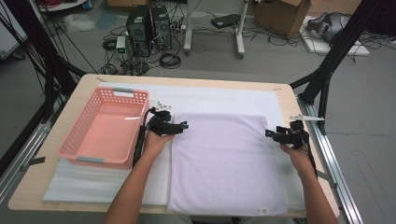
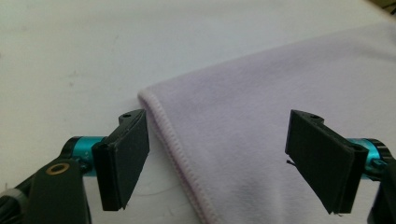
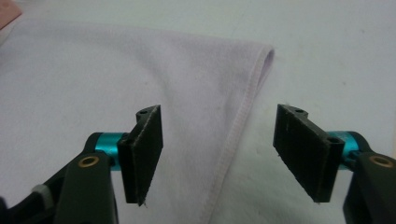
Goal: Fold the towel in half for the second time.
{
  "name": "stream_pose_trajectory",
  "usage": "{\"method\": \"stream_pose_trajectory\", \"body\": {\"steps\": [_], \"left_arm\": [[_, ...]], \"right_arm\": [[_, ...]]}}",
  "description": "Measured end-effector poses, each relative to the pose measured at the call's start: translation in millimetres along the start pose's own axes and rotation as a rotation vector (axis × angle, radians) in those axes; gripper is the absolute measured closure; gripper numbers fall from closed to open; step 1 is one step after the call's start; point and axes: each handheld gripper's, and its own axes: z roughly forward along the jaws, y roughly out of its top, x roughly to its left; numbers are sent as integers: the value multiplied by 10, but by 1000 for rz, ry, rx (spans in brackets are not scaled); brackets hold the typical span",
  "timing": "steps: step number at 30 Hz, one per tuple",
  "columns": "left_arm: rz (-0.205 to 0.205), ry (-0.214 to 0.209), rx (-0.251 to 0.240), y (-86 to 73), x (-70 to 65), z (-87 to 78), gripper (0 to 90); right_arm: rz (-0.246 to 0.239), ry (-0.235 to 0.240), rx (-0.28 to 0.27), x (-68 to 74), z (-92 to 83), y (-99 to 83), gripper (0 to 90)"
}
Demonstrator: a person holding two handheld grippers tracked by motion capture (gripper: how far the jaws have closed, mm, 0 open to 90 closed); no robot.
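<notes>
Both grippers are at the far corners of the towel (image 1: 224, 163) now, one hand to each. The towel lies flat in the lower middle of the high view, its long side running from the near table edge up toward the far side, on a white mat (image 1: 210, 98) that covers the table (image 1: 285, 93).

The left gripper (image 1: 180, 126) sits at the towel's upper left corner, pointing right across it. In the left gripper view its jaws stand wide apart with nothing pinched; the stitched hem and the rounded corner (image 2: 148, 97) run up between them, just ahead of the left jaw.

The right gripper (image 1: 271, 134) is at the upper right edge, pointing left. Its jaws are apart too, a bit narrower, holding nothing; the hem passes between them and the corner (image 3: 266, 53) lies ahead, up and to the right.

So each corner is just ahead of its own gripper. The pink basket (image 1: 107, 126) waits at the left of the frame, beside the left hand.
</notes>
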Motion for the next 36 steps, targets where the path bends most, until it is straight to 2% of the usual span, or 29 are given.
{"method": "stream_pose_trajectory", "body": {"steps": [3, 5, 7, 9, 11, 12, 13, 14, 15, 17, 18, 19, 21, 24, 25, 27, 30, 32, 34, 36], "left_arm": [[-16, 28, 5, -7, 49, 68, 239], [-20, 47, 24, -33, 80, 112, 258], [-21, 65, 22, -27, 77, 125, 291], [-4, 84, 31, -23, 55, 135, 308], [61, 126, 57, -8, 7, 154, 337], [75, 143, 59, -8, -17, 166, 360], [79, 153, 59, -5, -29, 170, 374], [82, 152, 53, -6, -39, 173, 400], [84, 142, 53, -4, -48, 166, 468], [97, 94, 49, -6, -85, 172, 687], [103, 83, 51, -7, -105, 176, 765], [100, 86, 51, -7, -116, 178, 804], [48, 65, 47, -9, -85, 175, 833], [-41, 10, 34, -13, 18, 154, 851], [-53, 8, 22, -6, 47, 133, 852], [-84, -5, -38, 30, 72, 80, 853], [-62, 15, -117, 96, 29, 14, 856], [-32, 24, -140, 135, 5, -20, 855], [-33, 20, -172, 161, -8, -61, 856], [-22, 8, -178, 168, -22, -92, 855]], "right_arm": [[-30, -41, 35, 8, 112, 63, 352], [-34, -69, 44, -4, 187, 101, 360], [-39, -105, 61, -18, 261, 138, 364], [-42, -130, 81, -27, 344, 163, 404], [-50, -159, 108, -9, 403, 194, 472], [-55, -171, 99, 9, 412, 208, 527], [-69, -160, 105, 24, 430, 209, 564], [-91, -176, 111, 51, 446, 207, 580], [-101, -177, 114, 69, 447, 210, 644], [-114, -155, 121, 95, 449, 212, 748], [-114, -142, 124, 103, 450, 212, 802], [-104, -138, 124, 115, 452, 210, 822], [-96, -131, 121, 114, 451, 209, 847], [-46, -104, 109, 55, 430, 203, 857], [-40, -106, 103, 43, 419, 202, 858], [-41, -112, 75, 22, 380, 220, 859], [-41, -124, 8, 20, 294, 270, 859], [-58, -139, -34, 24, 238, 301, 859], [-61, -131, -72, 30, 180, 327, 859], [-69, -123, -82, 32, 137, 337, 858]]}}
